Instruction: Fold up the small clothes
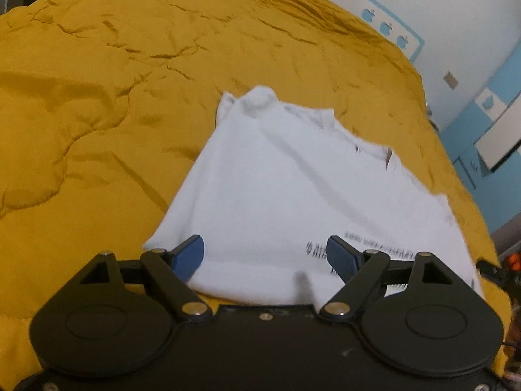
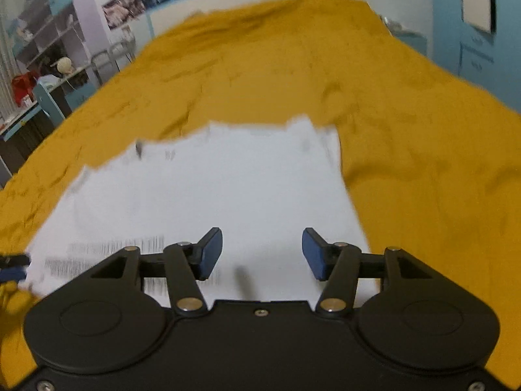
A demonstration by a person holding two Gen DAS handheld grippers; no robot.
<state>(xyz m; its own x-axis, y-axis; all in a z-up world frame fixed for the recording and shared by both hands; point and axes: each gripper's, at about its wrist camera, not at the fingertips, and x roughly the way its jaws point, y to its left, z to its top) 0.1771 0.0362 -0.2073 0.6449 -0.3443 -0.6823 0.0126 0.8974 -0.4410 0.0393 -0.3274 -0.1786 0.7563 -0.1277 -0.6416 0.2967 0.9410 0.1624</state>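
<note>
Black-framed and blue-padded, the left gripper (image 1: 265, 254) hangs above the near edge of a white garment (image 1: 280, 195) in the left wrist view. Its jaws stand wide apart with nothing between the pads; the cloth lies beneath them, flat and unpinched. The garment is spread on a mustard-yellow quilt (image 1: 97, 97) that covers the whole bed, and it lies a little right of the middle of this view, running away from the camera toward a bunched, narrower far end. Dark printed lettering (image 1: 374, 249) runs across the cloth near the right finger. Behind the bed stands a pale wall with a blue border of apple shapes (image 1: 386, 27).

From the right wrist, the right gripper (image 2: 262, 252) also hovers over the near edge of the same white garment (image 2: 211, 189), jaws parted to a moderate gap, holding nothing. This view is blurred. The cloth fills the lower middle, with the quilt (image 2: 423, 163) around it on the left, right and far sides. Grey printed lines (image 2: 114, 247) sit on the cloth by the left finger. At the far left edge, part of the other gripper (image 2: 13, 267) shows beside the garment's corner. Shelves (image 2: 42, 32) stand in the far left background.
</note>
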